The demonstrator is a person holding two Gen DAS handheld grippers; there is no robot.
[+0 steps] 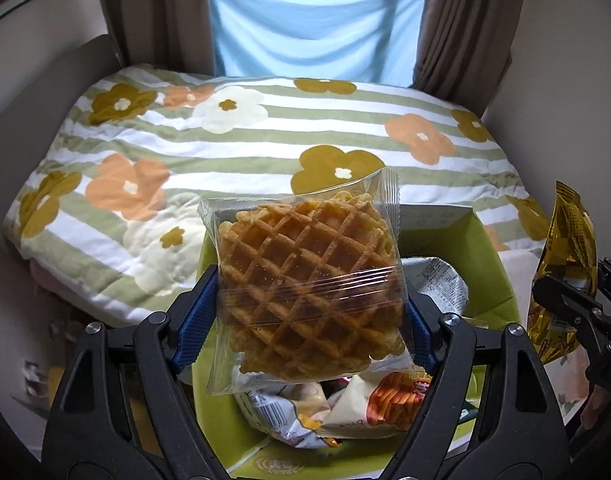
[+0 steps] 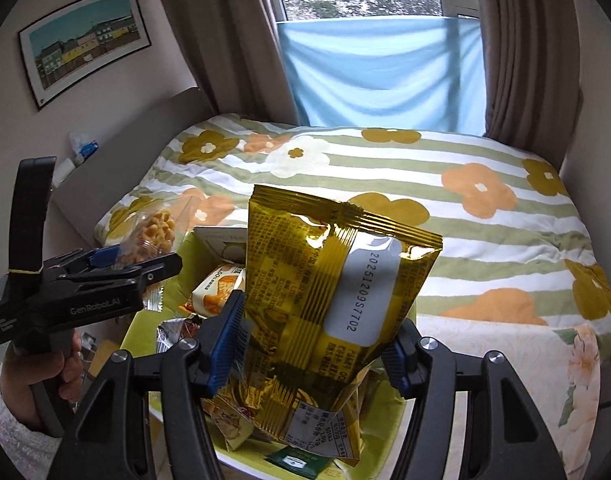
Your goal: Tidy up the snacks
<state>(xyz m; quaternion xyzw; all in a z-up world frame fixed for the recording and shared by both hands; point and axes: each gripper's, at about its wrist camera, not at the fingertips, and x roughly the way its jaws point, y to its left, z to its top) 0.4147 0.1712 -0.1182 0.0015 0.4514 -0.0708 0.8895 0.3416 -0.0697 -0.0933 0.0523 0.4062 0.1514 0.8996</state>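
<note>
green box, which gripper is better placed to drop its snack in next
Left, probably. The left gripper holds the waffle pack directly over the green box. The right gripper's gold bag hangs nearer the box's edge.

snack packets point(image 1: 337, 408) in box point(image 1: 493, 264), bed point(image 1: 265, 128) behind

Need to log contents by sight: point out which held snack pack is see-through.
The waffle pack in the left gripper; its wrapper is clear, while the right gripper holds an opaque gold bag.
</note>
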